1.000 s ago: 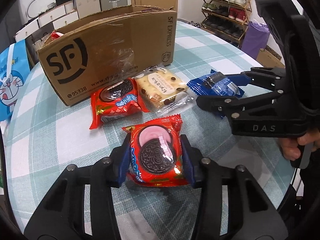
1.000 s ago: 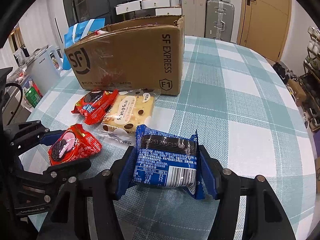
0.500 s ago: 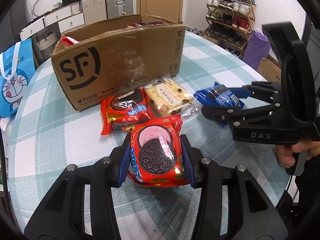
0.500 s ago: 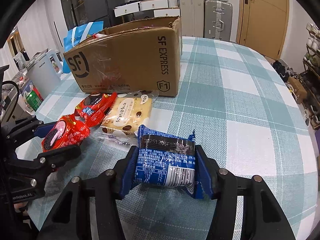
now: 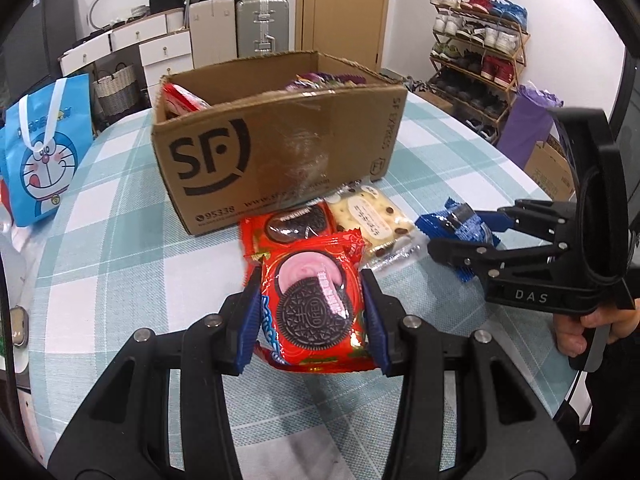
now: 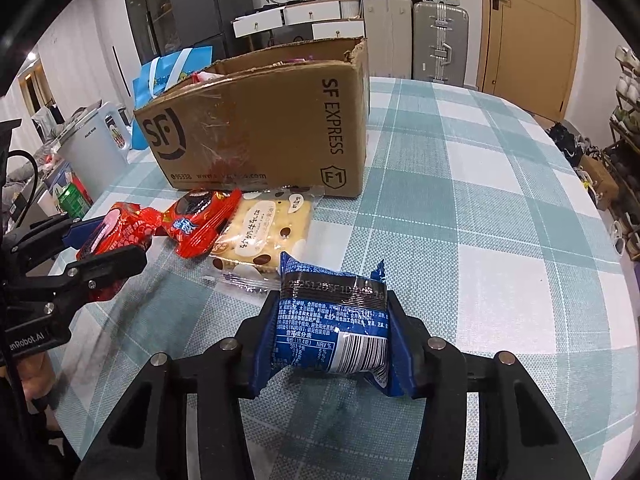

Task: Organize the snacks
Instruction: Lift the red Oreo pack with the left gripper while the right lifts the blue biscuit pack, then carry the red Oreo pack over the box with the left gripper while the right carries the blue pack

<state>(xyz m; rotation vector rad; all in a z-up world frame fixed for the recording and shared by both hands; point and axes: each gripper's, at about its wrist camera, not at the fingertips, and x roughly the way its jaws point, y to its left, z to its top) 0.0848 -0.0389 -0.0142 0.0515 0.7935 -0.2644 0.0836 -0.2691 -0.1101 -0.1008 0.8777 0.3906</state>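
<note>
The left gripper [image 5: 312, 316] pinches a red Oreo pack [image 5: 314, 304] just off the checked surface [image 6: 480, 200], with the cardboard box [image 5: 272, 140] at 12 o'clock. Between lie a second red pack [image 6: 200, 220] and a cream biscuit pack [image 6: 266, 236] (touching). The right gripper [image 6: 330, 340], jaws just closing, clamps a blue pack [image 6: 332, 320] at 4 o'clock of the box.

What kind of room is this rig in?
Most likely a lived-in home, a dining or entry area: checked tablecloth on a round table, shoe rack by the door, suitcases against the wall.
</note>
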